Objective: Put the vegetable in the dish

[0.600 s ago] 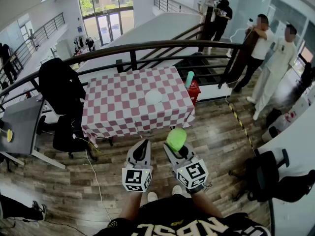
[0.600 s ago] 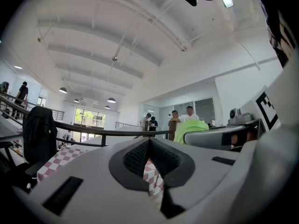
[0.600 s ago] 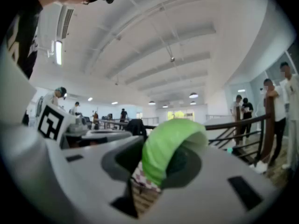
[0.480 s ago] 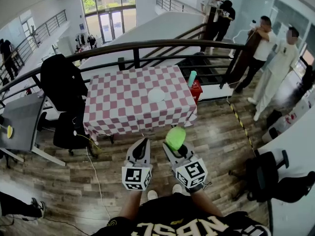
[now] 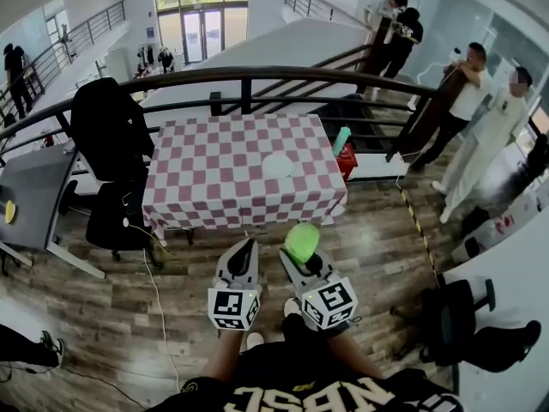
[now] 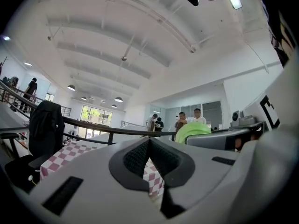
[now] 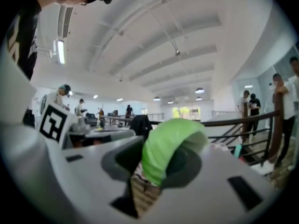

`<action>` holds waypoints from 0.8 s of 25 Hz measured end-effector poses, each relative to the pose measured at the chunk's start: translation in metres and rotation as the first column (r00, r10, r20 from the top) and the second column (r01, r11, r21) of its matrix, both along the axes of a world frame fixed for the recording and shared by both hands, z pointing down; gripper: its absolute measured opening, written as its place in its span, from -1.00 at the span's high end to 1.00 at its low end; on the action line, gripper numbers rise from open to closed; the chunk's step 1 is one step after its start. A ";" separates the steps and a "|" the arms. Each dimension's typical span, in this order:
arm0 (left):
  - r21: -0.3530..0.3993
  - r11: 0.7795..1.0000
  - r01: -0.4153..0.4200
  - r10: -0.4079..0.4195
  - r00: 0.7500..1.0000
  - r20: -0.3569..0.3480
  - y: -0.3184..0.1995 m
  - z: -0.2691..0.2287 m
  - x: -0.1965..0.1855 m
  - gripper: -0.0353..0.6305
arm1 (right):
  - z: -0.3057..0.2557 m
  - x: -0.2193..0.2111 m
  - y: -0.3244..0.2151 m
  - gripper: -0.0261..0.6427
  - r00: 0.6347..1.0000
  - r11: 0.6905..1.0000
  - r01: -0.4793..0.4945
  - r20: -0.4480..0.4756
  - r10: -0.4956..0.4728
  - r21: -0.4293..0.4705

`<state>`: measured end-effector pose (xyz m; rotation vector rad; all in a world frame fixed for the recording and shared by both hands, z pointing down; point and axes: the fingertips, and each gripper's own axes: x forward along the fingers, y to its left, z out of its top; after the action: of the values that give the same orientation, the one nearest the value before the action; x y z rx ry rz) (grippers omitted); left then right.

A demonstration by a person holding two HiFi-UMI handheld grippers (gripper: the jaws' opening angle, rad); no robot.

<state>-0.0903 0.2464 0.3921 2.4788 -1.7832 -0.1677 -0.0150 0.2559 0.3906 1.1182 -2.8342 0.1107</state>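
My right gripper (image 5: pixel 300 249) is shut on a light green vegetable (image 5: pixel 302 240), held over the wooden floor just short of the checked table (image 5: pixel 206 183). In the right gripper view the vegetable (image 7: pixel 169 150) fills the gap between the jaws. My left gripper (image 5: pixel 244 251) hangs beside it, shut and empty; in the left gripper view its pads (image 6: pixel 148 154) meet with nothing between them. A white dish (image 5: pixel 278 166) lies on the right part of the table, well ahead of both grippers.
A black office chair with a dark jacket (image 5: pixel 107 136) stands left of the table. A dark railing (image 5: pixel 257 75) runs behind it. A teal bottle (image 5: pixel 341 139) and a red box (image 5: pixel 346 158) sit at the table's far right. Several people (image 5: pixel 480 118) stand at right. A cable (image 5: pixel 159 307) trails over the floor.
The view has drifted forward: the table and dish sit slightly lower and nearer in the frame. Both grippers keep their pose, and the vegetable stays in the right one.
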 end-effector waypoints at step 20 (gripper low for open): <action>-0.048 0.990 0.135 -0.132 0.989 0.062 -0.199 0.004 0.059 0.83 | 0.001 0.083 -0.229 0.55 0.984 0.995 0.097 0.154 -0.092 -0.025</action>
<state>-0.0315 0.0479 0.3963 2.3532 -1.9521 -0.0572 0.0680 0.0271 0.3915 1.0072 -3.0019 0.2451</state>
